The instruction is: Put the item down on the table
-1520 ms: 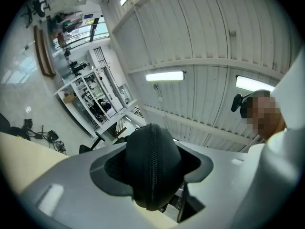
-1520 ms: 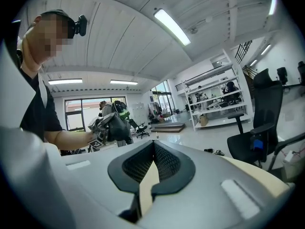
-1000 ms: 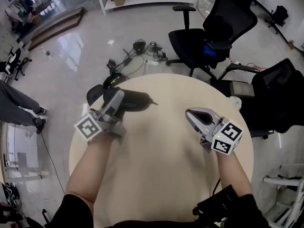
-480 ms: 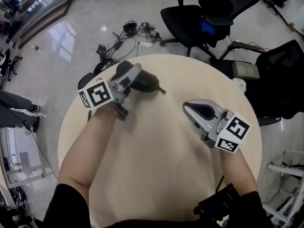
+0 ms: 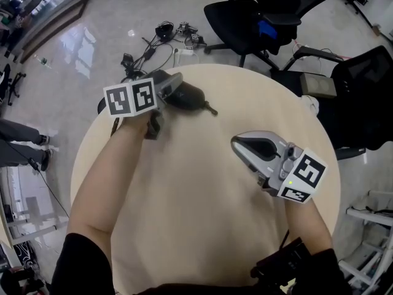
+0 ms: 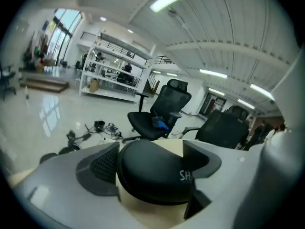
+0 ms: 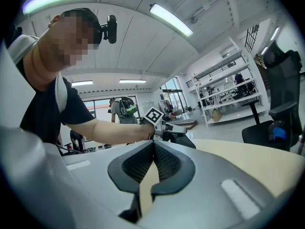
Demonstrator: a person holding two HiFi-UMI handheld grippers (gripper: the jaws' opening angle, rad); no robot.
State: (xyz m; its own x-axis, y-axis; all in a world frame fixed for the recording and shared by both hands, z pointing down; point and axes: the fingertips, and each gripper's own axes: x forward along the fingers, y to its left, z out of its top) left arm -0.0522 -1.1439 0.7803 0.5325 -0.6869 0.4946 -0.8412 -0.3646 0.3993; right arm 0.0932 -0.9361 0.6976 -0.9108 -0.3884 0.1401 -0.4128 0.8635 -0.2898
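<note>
A black oval zip case (image 5: 191, 97) lies on the round beige table (image 5: 202, 226) near its far edge. My left gripper (image 5: 177, 86) reaches over the case from the left. In the left gripper view the case (image 6: 155, 173) fills the space between the two ribbed pads (image 6: 106, 163) and rests on the tabletop. The jaws are opening, with the pads just beside the case's sides. My right gripper (image 5: 237, 145) hovers over the table's right half, shut with nothing in it; its pads (image 7: 164, 161) meet at the tip.
Black office chairs (image 5: 270, 11) (image 5: 368, 91) stand beyond the table's far and right edges. Cables and small devices (image 5: 166, 35) lie on the glossy floor. A dark device (image 5: 282, 263) sits at the near table edge. People stand far off in the right gripper view.
The left gripper carried the case farther across the table and toward the far edge, and turned so its marker cube faces up. The right gripper barely shifted.
</note>
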